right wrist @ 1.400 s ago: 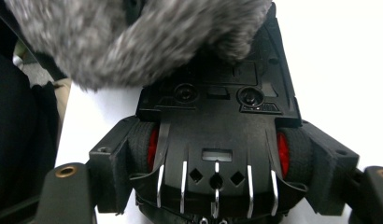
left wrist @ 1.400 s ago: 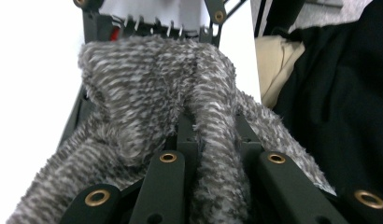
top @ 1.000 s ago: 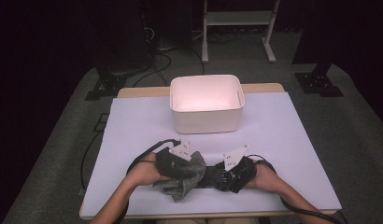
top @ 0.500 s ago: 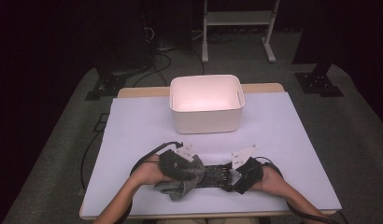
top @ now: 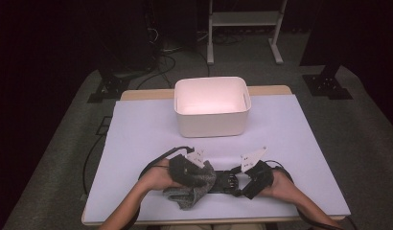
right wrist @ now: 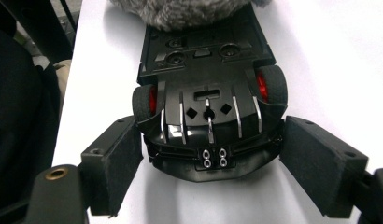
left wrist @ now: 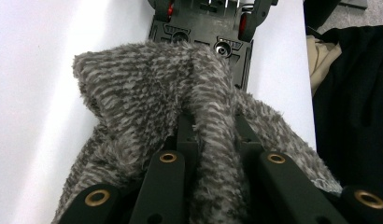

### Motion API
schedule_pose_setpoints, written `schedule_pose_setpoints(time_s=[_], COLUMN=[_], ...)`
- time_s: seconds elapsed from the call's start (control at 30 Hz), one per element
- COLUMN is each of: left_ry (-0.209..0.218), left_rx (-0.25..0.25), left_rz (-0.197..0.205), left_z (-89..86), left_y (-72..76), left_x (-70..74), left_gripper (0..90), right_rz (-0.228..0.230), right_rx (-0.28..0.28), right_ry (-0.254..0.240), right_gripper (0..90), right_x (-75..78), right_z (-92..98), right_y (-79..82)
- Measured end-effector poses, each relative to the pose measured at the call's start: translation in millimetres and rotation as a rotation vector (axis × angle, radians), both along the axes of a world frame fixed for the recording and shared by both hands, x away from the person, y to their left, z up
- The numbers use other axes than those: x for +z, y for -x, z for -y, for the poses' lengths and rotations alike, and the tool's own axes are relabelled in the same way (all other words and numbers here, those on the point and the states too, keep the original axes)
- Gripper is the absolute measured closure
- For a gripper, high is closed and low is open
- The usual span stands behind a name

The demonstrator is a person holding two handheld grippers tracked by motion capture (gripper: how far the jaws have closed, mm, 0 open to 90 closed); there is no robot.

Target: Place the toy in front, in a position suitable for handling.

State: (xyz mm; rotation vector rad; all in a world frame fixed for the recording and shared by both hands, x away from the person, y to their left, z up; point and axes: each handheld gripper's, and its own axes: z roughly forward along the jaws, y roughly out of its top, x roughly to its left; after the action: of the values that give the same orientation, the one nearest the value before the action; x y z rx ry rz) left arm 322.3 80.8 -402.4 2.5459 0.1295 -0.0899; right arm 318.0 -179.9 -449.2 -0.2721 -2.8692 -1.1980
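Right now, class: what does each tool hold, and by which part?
The left tool pinches a raised fold of the grey fuzzy cloth. The right tool, its jaws just opening, flanks the upturned toy car's end, holding nothing.

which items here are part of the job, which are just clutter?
In the job:
- grey fuzzy cloth, pinched in the left gripper
- black toy car, upside down, between the right gripper's jaws, which have just been opening

Lying about:
- white bin
- metal stand and cables on the floor
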Motion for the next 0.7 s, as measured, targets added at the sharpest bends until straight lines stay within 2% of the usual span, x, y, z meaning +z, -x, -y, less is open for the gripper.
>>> schedule_pose_setpoints(time_s=[0.13,0.23,0.47,0.6,0.7], left_ry=[0.006,0.010,0.010,0.020,0.023], left_rx=[-0.004,-0.026,-0.107,-0.129,-0.138], left_rz=[-0.002,-0.002,0.008,0.001,0.004], left_z=[5.3,16.4,56.5,70.9,74.3], left_y=[-0.3,-0.1,-0.2,0.4,0.2], left_x=[0.3,1.6,4.6,3.7,1.0], left_gripper=[77.8,77.9,77.9,77.9,77.9], right_rz=[0.067,0.074,0.080,0.064,0.062], right_rx=[0.010,0.012,0.024,0.028,0.027], right_ry=[0.015,0.024,0.018,0.015,0.011], right_gripper=[22.6,22.7,22.7,23.2,23.3], right_x=[0.8,-1.2,-5.3,-7.6,-9.0], right_z=[-1.2,-3.0,-4.2,-8.1,-7.7], right_y=[3.6,4.9,2.4,2.9,3.1])
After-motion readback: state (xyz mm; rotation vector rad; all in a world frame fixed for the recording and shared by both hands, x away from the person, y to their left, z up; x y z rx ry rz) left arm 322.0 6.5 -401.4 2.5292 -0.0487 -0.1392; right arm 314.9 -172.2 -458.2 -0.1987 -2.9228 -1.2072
